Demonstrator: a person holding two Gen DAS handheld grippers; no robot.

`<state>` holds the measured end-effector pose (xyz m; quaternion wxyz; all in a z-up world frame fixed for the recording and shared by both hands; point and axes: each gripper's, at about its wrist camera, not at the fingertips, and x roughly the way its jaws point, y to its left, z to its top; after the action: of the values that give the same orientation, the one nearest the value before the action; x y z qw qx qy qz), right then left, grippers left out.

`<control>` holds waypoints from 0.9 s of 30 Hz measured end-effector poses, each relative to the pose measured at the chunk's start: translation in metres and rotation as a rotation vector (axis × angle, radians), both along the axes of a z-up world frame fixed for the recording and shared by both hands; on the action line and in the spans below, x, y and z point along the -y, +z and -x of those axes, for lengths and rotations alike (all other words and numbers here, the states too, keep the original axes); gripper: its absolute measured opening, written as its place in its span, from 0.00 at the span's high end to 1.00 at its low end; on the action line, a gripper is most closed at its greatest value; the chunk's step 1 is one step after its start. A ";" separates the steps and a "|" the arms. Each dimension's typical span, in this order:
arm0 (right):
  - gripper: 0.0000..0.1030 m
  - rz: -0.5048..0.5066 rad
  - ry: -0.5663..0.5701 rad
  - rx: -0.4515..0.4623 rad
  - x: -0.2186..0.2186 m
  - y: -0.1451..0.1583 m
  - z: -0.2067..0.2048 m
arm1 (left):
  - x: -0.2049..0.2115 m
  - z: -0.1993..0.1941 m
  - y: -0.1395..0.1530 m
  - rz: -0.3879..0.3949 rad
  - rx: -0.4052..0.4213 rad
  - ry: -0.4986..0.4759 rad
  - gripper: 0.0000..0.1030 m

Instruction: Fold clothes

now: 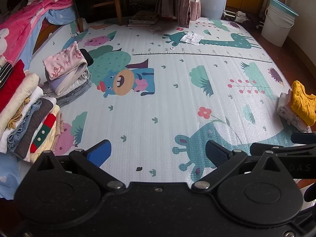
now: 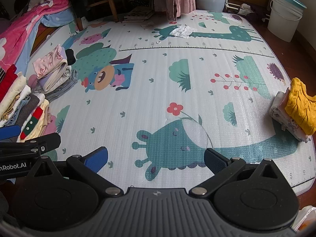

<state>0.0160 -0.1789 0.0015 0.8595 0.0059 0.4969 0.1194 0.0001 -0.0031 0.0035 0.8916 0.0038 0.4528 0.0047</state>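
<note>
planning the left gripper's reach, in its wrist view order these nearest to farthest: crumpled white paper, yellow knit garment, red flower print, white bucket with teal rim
From the left gripper:
1. Red flower print, on the mat just ahead, slightly right.
2. Yellow knit garment, atop a folded pile at the right edge.
3. Crumpled white paper, far across the mat.
4. White bucket with teal rim, beyond the mat, far right.

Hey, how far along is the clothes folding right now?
Folded stacks sit at the mat's left edge and behind it; a small pile topped by a yellow knit waits on the right. Left gripper and right gripper are open and empty; the mat centre holds no garment.
</note>
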 end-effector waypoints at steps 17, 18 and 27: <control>0.00 -0.040 0.011 0.032 -0.011 0.014 -0.007 | -0.028 -0.004 0.011 0.092 0.007 0.087 0.00; 0.00 -0.051 0.017 0.038 -0.014 0.017 -0.009 | -0.033 -0.005 0.013 0.104 0.010 0.102 0.01; 0.00 -0.217 0.193 0.159 -0.057 0.060 -0.019 | -0.135 -0.008 0.051 0.290 0.161 0.401 0.01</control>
<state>0.0351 -0.1215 0.0620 0.8749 0.0413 0.4099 0.2546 0.0079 0.1318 0.0545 0.8972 -0.2145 0.3680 0.1166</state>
